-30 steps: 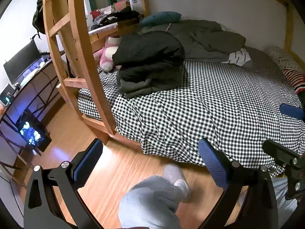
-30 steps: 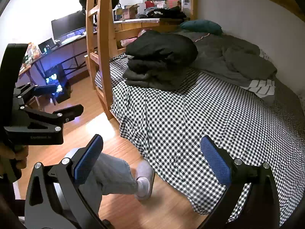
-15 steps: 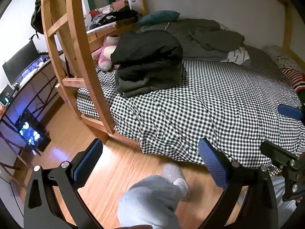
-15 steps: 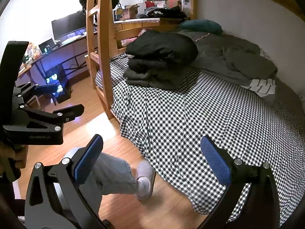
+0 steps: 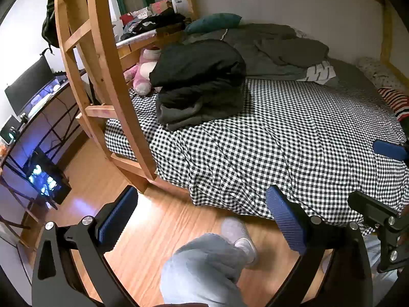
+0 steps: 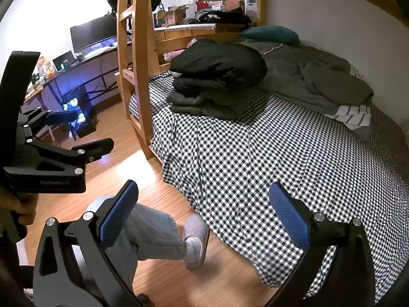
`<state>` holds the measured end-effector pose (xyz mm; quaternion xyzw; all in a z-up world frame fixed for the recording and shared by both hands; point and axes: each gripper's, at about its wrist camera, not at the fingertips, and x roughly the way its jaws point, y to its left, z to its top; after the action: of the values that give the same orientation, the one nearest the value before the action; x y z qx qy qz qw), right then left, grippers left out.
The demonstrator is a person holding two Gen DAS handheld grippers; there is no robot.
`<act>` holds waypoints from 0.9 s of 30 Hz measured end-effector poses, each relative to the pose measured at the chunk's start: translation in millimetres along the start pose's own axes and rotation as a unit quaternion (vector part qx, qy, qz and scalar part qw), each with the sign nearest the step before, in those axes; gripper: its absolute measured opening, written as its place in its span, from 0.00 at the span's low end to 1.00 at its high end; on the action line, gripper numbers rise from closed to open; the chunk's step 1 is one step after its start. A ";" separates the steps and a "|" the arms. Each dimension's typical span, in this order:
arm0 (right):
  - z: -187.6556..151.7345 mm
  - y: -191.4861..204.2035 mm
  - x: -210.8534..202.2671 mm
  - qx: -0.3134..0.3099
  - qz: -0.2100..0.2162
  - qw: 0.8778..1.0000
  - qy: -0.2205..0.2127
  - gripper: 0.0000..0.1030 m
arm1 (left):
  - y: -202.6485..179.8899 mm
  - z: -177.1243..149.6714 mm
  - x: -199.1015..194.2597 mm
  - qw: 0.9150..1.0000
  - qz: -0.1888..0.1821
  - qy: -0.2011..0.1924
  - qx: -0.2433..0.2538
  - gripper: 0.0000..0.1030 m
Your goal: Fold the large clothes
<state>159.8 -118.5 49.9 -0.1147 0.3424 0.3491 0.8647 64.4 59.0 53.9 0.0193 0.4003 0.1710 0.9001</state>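
Both grippers hang over the wooden floor (image 5: 158, 220) at the bedside, each with its blue-padded tongs spread wide apart and nothing between them: the left gripper (image 5: 202, 217) and the right gripper (image 6: 204, 212) both face the bed. The task's clothes sit as a folded stack of dark clothes (image 5: 199, 84), a black puffy piece on top of grey ones, resting on the checked sheet (image 5: 268, 138) at about 12 o'clock from the left gripper and 12 o'clock from the right, well apart from both. Beside the stack at 10 o'clock stands the wooden ladder (image 5: 102, 58). A grey duvet (image 6: 314, 76) lies crumpled behind the stack, near the wall. The person's leg in light jeans (image 6: 150, 232) and a grey slipper (image 6: 196, 238) show between the right gripper's fingers
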 end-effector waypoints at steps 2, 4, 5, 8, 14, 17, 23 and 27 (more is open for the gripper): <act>0.1 -0.2 0.0 0.000 0.000 1.000 -0.001 0.97 | -0.3 -0.7 -1.4 1.000 0.001 -0.001 -0.001 0.96; -0.4 -0.7 0.0 0.001 0.000 1.000 0.000 0.97 | -0.6 -1.3 -1.6 1.000 -0.001 0.001 -0.002 0.96; -0.8 -0.6 0.2 0.001 0.001 1.000 0.001 0.97 | -0.6 -1.5 -1.7 1.000 -0.001 0.000 -0.001 0.96; -1.0 -0.7 0.0 -0.001 0.001 1.000 0.001 0.97 | -1.0 -1.5 -1.9 1.000 -0.001 0.001 -0.002 0.96; -2.2 0.4 -0.4 -0.001 0.003 1.000 0.000 0.97 | -0.6 -2.3 -1.8 1.000 0.000 0.002 -0.002 0.96; -3.1 1.2 -0.9 -0.003 0.006 1.000 0.000 0.97 | -2.5 -2.6 -2.4 1.000 0.001 0.004 0.001 0.96; -4.2 0.7 -2.1 -0.003 0.009 1.000 0.000 0.97 | -3.4 -2.1 -3.5 1.000 0.001 0.003 0.001 0.96; -4.6 0.4 -2.2 -0.002 0.009 1.000 0.001 0.97 | -2.8 -2.0 -2.2 1.000 0.003 0.004 0.000 0.96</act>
<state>156.1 -121.4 48.0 -0.1133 0.3438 0.3577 0.8608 62.4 55.4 53.7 0.0203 0.4039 0.1737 0.8979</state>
